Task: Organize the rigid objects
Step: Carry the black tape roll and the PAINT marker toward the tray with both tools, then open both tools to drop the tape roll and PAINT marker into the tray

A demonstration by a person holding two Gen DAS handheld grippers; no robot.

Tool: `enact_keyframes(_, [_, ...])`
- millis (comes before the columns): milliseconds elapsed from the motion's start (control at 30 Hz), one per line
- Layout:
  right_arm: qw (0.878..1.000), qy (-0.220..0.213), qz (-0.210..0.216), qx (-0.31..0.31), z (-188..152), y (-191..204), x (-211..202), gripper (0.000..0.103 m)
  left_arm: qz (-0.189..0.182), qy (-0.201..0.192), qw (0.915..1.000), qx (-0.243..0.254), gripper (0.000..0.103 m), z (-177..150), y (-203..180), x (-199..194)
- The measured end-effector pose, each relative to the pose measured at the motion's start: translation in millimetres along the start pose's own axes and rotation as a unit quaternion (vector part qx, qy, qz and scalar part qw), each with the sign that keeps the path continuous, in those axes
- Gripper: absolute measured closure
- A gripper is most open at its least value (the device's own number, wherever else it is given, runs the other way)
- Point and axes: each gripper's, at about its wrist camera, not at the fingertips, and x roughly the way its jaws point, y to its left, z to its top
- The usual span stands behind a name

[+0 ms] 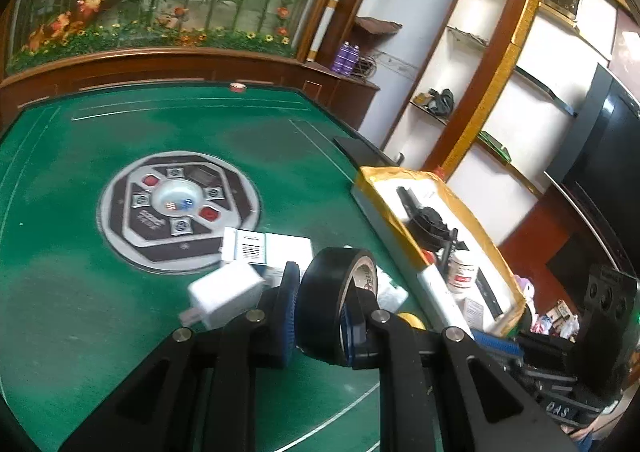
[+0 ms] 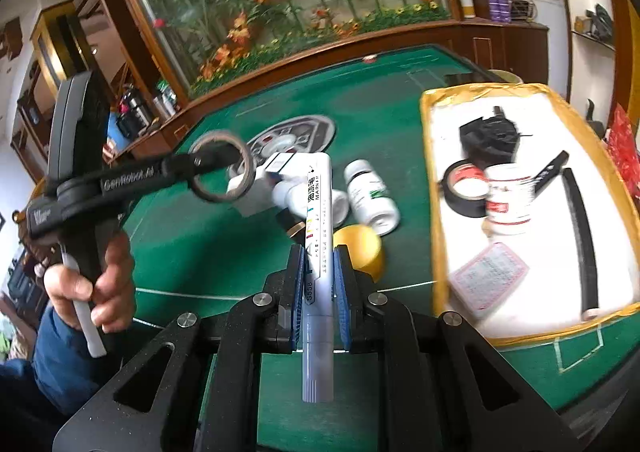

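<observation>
Clamped lengthwise in the right tool [image 2: 319, 276], a white paint marker pen [image 2: 318, 236] points ahead; the yellow-rimmed white foam tray [image 2: 434, 180] lies to its right, nearer than to the left tool [image 1: 322, 304], which grips a black tape roll [image 1: 334, 308].

My green mahjong table [image 2: 208, 252] carries a yellow-rimmed tray [image 2: 434, 188] at its right side. Beside it lie a white bottle [image 2: 372, 192], a yellow ball [image 2: 360, 248] and a white charger [image 1: 224, 292].
</observation>
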Motion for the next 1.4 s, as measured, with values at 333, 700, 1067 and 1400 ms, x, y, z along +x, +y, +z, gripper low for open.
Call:
enact_keyframes(333, [0.997, -0.049, -0.040, 0.046, 12.4, -49.7, -35.7, 0.089, -0.041, 0.023, 0.9978, 0.047, 0.085, 1.2, -66.9, 25.9])
enact_keyframes(700, [0.984, -0.074, -0.117, 0.108, 13.7, -121.5, -60.2, 0.089, -0.086, 0.069, 0.9887, 0.101, 0.085, -0.5, -152.4, 75.3])
enact_keyframes(1067, [0.978, -0.064, -0.134, 0.148, 6.1, -159.4, -55.9, 0.089, -0.085, 0.117, 0.9810, 0.129, 0.085, -18.0, -185.4, 121.0])
enact_keyframes(1400, [0.977, -0.053, -0.137, 0.154, 11.4, -165.9, -35.8, 0.089, -0.089, 0.118, 0.9803, 0.130, 0.084, -21.6, -183.9, 123.5])
